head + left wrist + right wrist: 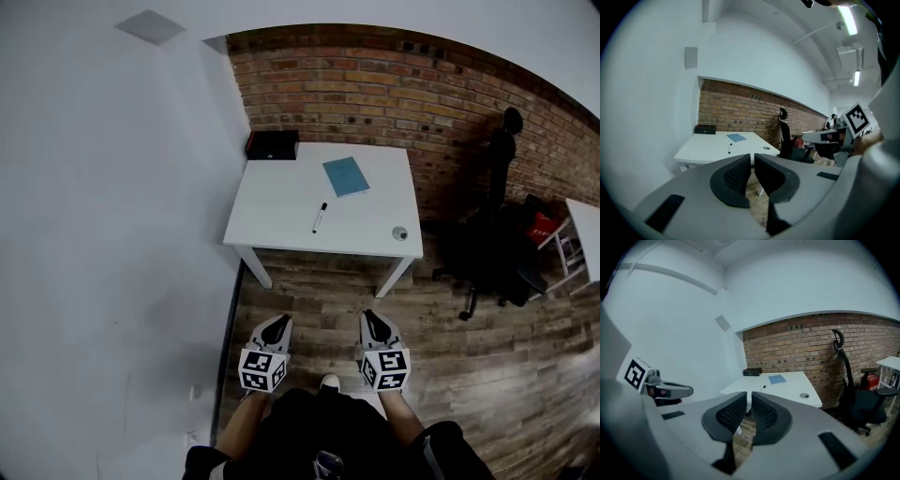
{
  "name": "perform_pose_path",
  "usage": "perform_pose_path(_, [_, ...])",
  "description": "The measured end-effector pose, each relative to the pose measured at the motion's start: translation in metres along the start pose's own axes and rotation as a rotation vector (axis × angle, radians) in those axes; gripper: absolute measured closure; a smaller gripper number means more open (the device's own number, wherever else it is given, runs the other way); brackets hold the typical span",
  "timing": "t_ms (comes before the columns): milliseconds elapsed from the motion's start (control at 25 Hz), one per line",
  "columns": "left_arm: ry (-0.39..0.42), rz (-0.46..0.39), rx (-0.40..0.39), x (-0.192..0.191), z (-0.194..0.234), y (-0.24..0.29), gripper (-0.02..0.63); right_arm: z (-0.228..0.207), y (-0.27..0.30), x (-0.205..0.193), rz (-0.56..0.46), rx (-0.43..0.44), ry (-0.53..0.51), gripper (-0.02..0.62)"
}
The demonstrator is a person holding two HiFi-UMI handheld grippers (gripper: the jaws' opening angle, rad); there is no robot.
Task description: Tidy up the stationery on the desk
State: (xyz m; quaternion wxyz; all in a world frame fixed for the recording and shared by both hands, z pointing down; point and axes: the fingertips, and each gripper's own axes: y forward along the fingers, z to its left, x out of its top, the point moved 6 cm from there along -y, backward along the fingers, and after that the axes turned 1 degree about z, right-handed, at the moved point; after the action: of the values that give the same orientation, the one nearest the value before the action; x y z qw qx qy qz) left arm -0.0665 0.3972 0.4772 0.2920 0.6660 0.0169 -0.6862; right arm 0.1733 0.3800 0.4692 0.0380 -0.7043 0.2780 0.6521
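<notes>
A white desk stands against a brick wall, well ahead of me. On it lie a blue notebook, a black-and-white marker pen and a black box at the back left corner. The same notebook and pen show far off in the left gripper view, and the notebook and pen in the right gripper view. My left gripper and right gripper are held side by side over the wooden floor, short of the desk. Both are shut with nothing between the jaws.
A round grey cable port sits near the desk's front right corner. A black office chair stands to the right of the desk, with a red object and a white shelf beyond it. A white wall runs along the left.
</notes>
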Motion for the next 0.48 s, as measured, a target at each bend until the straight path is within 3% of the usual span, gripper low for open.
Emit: perform_pose_path(480, [0.0, 0.008, 0.001, 0.022, 0.022, 0.054, 0.571, -0.032, 0.048, 0.01, 0.008, -0.003, 0.045, 0.571])
